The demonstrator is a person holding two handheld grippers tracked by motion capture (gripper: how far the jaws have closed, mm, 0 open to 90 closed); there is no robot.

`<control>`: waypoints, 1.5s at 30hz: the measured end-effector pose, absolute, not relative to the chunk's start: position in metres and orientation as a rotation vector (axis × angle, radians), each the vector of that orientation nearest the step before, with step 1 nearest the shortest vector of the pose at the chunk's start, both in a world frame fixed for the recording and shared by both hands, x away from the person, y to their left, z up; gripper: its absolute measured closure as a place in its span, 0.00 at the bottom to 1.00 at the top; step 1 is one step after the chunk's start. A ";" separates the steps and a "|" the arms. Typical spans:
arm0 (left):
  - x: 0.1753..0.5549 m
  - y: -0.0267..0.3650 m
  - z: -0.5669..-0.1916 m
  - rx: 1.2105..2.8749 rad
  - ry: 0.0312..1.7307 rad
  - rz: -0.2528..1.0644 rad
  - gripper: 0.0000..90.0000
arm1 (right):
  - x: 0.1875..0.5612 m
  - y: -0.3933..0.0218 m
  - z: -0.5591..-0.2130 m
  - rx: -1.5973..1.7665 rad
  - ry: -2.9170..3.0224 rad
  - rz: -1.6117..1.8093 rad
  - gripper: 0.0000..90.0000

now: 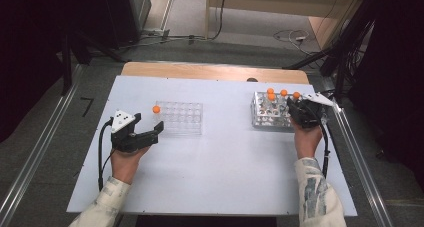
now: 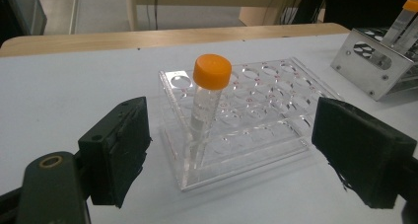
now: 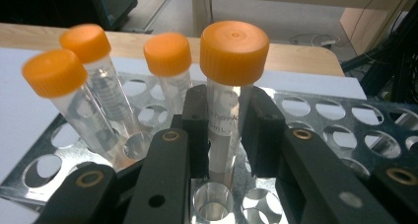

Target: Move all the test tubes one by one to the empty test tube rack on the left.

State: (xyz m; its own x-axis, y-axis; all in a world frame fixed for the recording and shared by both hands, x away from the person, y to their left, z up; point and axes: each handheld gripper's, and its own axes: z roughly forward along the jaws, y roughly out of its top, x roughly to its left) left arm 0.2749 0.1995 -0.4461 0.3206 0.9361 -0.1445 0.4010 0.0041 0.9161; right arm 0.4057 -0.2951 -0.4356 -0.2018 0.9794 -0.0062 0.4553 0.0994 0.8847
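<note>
A clear plastic rack [image 1: 181,118] [image 2: 246,113] lies left of the table's middle, with one orange-capped tube [image 1: 156,113] [image 2: 207,98] leaning in its near left corner. My left gripper [image 1: 150,134] [image 2: 231,152] stands open just before that rack, nothing between its pads. At the right, a metal rack [image 1: 270,114] [image 3: 345,120] holds several orange-capped tubes [image 3: 88,81]. My right gripper [image 1: 298,107] [image 3: 224,135] is shut on one clear tube [image 3: 229,95], held upright over the metal rack's holes, its lower end hidden behind the jaws.
A white board [image 1: 215,167] covers the wooden table [image 1: 215,72]. A metal rail [image 1: 357,152] runs along the right side. Cables lie on the floor [image 1: 290,37] beyond the far edge. Bare board stretches between the two racks.
</note>
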 end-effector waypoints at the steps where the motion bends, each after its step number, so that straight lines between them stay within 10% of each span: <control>1: 0.275 0.199 -0.446 1.580 1.248 0.667 0.17 | 0.405 -0.296 -0.433 1.405 1.738 1.049 0.79; 20: 0.271 0.193 -0.442 1.594 1.227 0.675 0.17 | 0.369 -0.289 -0.387 1.299 1.789 1.112 0.80; 45: 0.266 0.184 -0.439 1.600 1.188 0.687 0.17 | 0.321 -0.212 -0.414 1.109 2.022 1.233 0.80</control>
